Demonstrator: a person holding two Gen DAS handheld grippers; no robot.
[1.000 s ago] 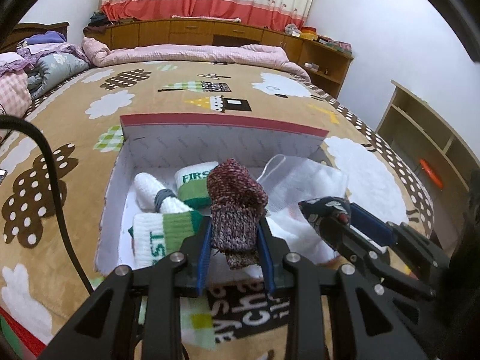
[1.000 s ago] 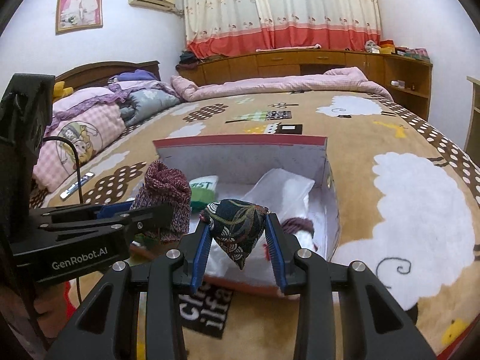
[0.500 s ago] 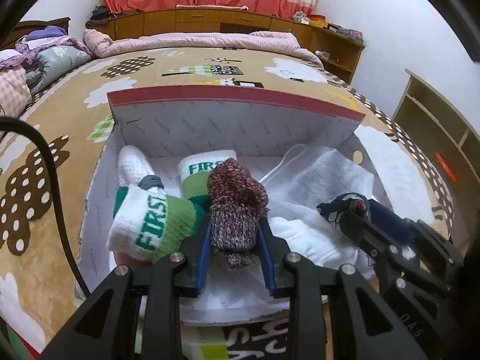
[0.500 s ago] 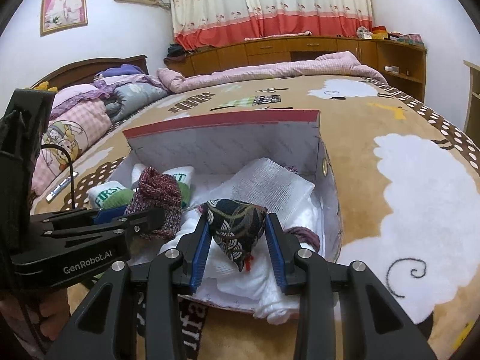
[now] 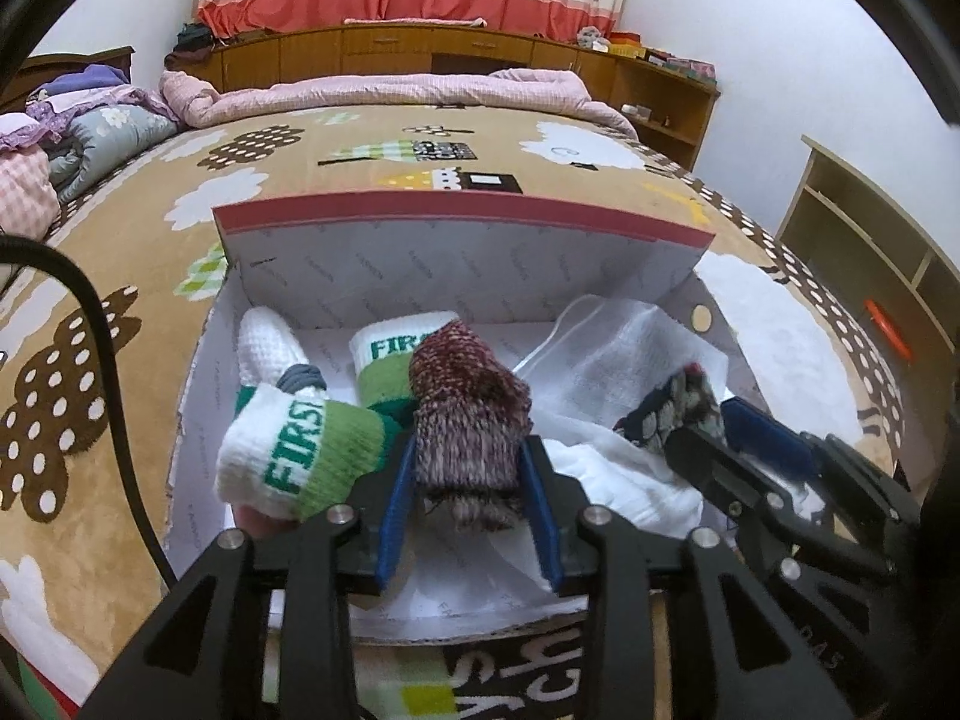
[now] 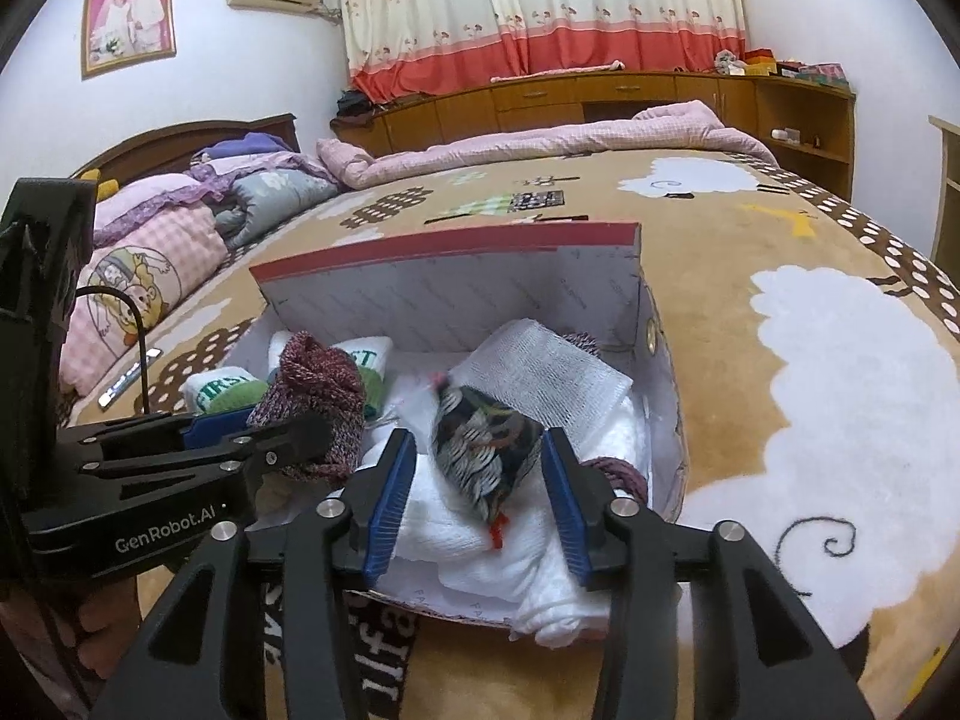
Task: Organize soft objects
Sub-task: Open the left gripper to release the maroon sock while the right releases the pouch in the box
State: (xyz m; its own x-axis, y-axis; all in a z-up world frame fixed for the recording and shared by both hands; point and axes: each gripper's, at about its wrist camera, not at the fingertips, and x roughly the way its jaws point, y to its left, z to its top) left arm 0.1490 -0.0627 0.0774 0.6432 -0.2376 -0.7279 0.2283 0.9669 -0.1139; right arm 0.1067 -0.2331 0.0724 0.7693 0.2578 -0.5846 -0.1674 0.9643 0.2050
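A white cardboard box with a red rim [image 5: 462, 213] lies on the bed; it also shows in the right wrist view [image 6: 444, 246]. My left gripper [image 5: 471, 480] is shut on a maroon knitted roll [image 5: 468, 408] just above the box's near left part. My right gripper [image 6: 480, 474] has opened; the dark patterned pouch [image 6: 486, 450] sits blurred between the jaws with gaps on both sides, above white towels [image 6: 540, 378]. Green and white "FIRST" rolls [image 5: 300, 456] lie in the box's left half.
The box rests on a tan bedspread with sheep and dots [image 6: 840, 372]. Pillows and quilts [image 6: 150, 240] are piled at the left. A wooden shelf unit [image 5: 870, 252] stands to the right of the bed. A black cable [image 5: 114, 372] hangs at the left.
Both grippers moved forward and down over the box. The right gripper's jaws spread apart and the patterned pouch is coming loose. The left gripper still grips the maroon roll.
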